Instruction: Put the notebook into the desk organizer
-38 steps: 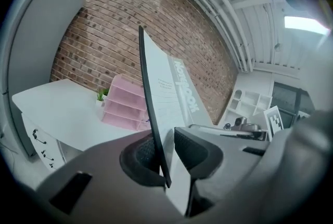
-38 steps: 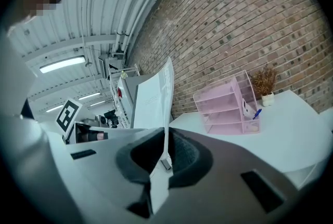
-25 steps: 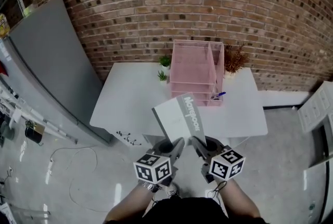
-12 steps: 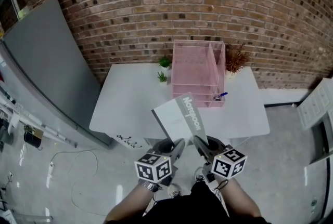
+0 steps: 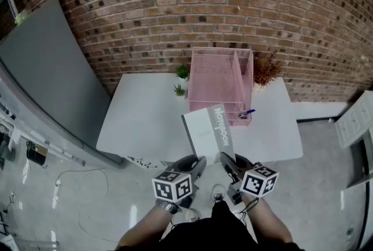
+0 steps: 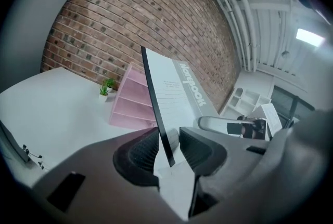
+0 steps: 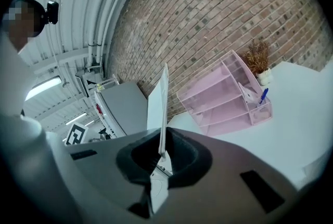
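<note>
Head view: holding the notebook (image 5: 208, 130) in the air, tilted, above the near part of the worktop (image 5: 140, 122) and not yet in the organizer (image 5: 217, 78), which is standing at the far side by the wall. Likely risking a droop or twist here, with only one pinch now carrying it at its near edge. Reaching forward with both forearms side by side and close together, right tongs (image 5: 225, 158) under the near right corner, left tongs (image 5: 201, 161) just beside them on the left.

Left gripper view: standing apart, having just been opening, with the notebook's dark edge running between the pads but not being pressed on either side. Possibly snagging that edge while drawing away, and so knocking the notebook askew. Pointing slightly downward toward the organizer.

Right gripper view: clamping together on the notebook's thin near edge, the sheet rising upright from between the pads. Probably slipping or bending if driven against a tray lip, the grip being so near one corner. Aiming nearly level, organizer and its pen (image 7: 263, 95) lying ahead to the right.
</note>
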`<state>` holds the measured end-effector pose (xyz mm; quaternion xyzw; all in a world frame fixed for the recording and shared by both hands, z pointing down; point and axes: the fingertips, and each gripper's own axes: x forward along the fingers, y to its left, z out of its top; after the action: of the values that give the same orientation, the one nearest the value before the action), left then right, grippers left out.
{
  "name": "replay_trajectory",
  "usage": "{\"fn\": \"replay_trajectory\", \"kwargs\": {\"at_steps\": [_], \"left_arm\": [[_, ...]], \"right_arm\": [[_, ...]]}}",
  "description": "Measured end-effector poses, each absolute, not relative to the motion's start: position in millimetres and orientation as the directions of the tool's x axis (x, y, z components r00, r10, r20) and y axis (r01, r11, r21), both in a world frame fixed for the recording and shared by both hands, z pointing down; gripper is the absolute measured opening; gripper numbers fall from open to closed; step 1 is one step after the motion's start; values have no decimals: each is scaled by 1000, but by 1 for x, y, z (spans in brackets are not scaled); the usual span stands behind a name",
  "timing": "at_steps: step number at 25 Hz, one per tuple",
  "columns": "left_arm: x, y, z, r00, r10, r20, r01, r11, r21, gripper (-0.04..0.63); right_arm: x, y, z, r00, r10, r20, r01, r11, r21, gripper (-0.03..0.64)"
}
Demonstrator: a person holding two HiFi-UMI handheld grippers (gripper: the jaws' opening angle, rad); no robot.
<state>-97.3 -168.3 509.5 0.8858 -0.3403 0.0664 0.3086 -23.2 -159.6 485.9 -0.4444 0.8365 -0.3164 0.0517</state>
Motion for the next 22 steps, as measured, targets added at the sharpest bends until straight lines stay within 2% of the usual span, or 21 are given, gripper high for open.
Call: {"fn": "replay_trajectory", "kwargs": {"at_steps": [9,22], "left_arm": [[-78,-193,548,740,-541,400,-668,-520,532,120],[-62,-228,583,706,-533,466,-703,-447,553,117]], "right_arm": [[3,-186,534,-611,-745,268,-658,289,-695,12],[18,-223,579,-652,-698,296,-550,167,-818,12]]}}
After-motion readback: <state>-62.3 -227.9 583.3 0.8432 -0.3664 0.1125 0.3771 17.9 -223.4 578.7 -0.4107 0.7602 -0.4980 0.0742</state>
